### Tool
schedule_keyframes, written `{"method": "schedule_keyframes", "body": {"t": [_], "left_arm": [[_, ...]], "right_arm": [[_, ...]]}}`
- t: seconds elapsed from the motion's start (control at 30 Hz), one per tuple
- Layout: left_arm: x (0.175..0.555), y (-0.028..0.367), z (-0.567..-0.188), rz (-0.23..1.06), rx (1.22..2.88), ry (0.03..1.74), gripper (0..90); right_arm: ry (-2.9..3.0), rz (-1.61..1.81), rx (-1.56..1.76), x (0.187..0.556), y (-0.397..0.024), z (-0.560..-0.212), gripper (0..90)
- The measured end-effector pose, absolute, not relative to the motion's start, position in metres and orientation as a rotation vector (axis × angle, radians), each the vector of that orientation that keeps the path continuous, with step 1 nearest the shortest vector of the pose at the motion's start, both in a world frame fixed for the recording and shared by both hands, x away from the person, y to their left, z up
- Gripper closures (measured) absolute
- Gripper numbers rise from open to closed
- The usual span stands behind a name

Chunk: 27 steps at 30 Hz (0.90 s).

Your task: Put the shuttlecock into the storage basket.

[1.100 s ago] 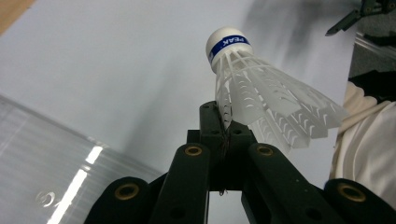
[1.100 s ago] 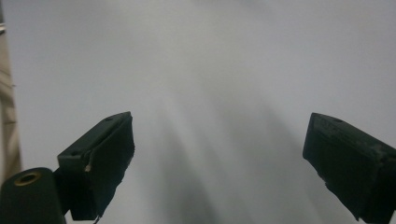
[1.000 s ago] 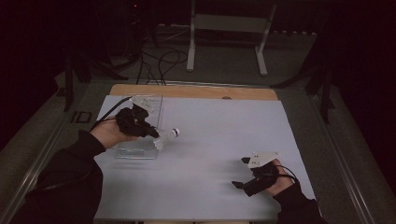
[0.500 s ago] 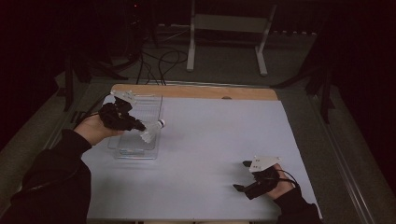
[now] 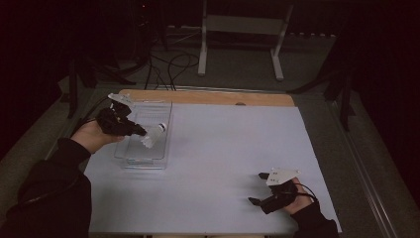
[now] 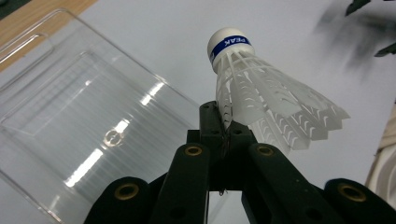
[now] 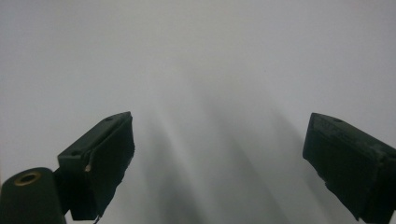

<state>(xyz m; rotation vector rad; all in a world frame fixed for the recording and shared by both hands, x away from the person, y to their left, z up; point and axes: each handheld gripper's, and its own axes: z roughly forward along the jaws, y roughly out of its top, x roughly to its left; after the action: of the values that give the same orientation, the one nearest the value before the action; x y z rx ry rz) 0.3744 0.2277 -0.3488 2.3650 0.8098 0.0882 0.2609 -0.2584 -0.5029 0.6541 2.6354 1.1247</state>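
The shuttlecock (image 5: 154,135) hangs above the clear plastic tray (image 5: 128,161), clamped by its skirt edge in the closed left gripper (image 5: 140,133), long axis running outward from the jaws with the cork foremost, while the right gripper (image 5: 257,187), jaws wide apart and empty, rests well apart from the tray.
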Motion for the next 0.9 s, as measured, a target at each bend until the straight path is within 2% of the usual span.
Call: {"method": "schedule_keyframes", "body": {"t": [0.3, 0.9], "left_arm": [[0.378, 0.233, -0.349, 0.116, 2.322, 0.88, 90.0], [0.382, 0.22, -0.356, 0.277, 2.221, 1.08, 90.0]], "right_arm": [[2.628, 1.146, 0.639, 0.259, -0.256, -0.502, 8.7], [2.612, 1.163, 0.652, 0.259, -0.259, -0.499, 8.7]]}}
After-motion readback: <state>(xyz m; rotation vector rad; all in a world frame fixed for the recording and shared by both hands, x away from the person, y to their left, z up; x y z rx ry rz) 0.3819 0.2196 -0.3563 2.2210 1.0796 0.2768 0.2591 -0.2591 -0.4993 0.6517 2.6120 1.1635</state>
